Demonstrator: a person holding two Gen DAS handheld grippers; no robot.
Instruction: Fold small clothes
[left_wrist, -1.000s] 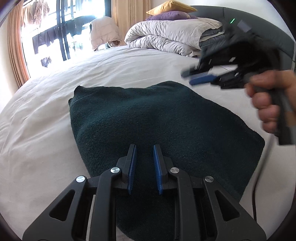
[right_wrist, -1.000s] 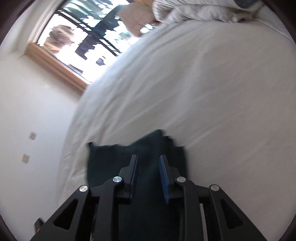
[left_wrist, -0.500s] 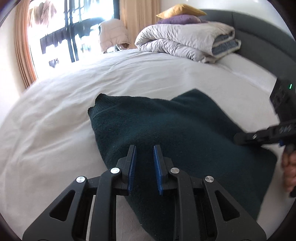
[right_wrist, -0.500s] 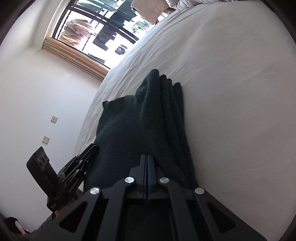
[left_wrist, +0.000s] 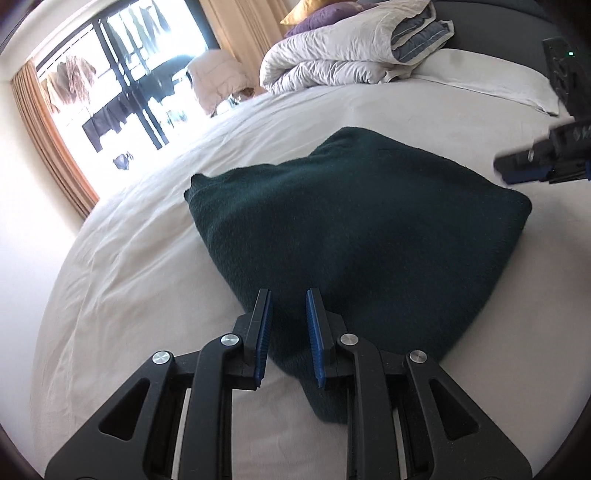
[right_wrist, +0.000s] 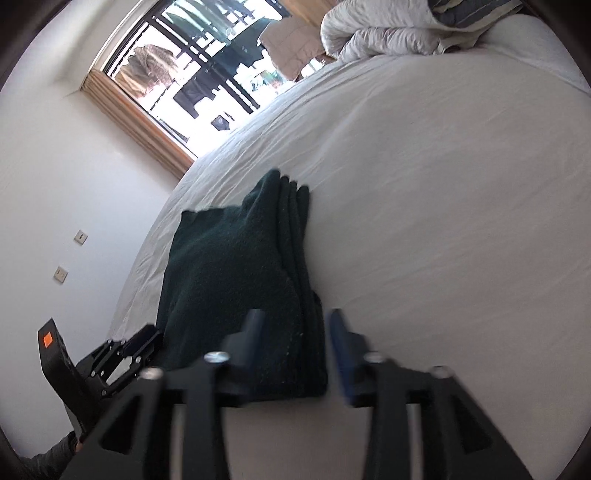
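On bed sheet (left_wrist: 155, 258), folded dark-green garment (left_wrist: 354, 236), lying flat

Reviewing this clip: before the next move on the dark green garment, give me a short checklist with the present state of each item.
1. Left hand-held gripper open and holding nothing: ok, a gap shows between its blue pads, poised at the near corner of the garment.
2. Right hand-held gripper open, not clamped on cloth: ok, though the picture is blurred.
3. Dark green garment folded into a compact stack: ok, layered edges show in the right wrist view.
4. Garment lies wholly on the white bed sheet: ok.
5. Stack edges aligned: cannot tell, one corner pokes out.
6. Folded duvet clear of the garment: ok.
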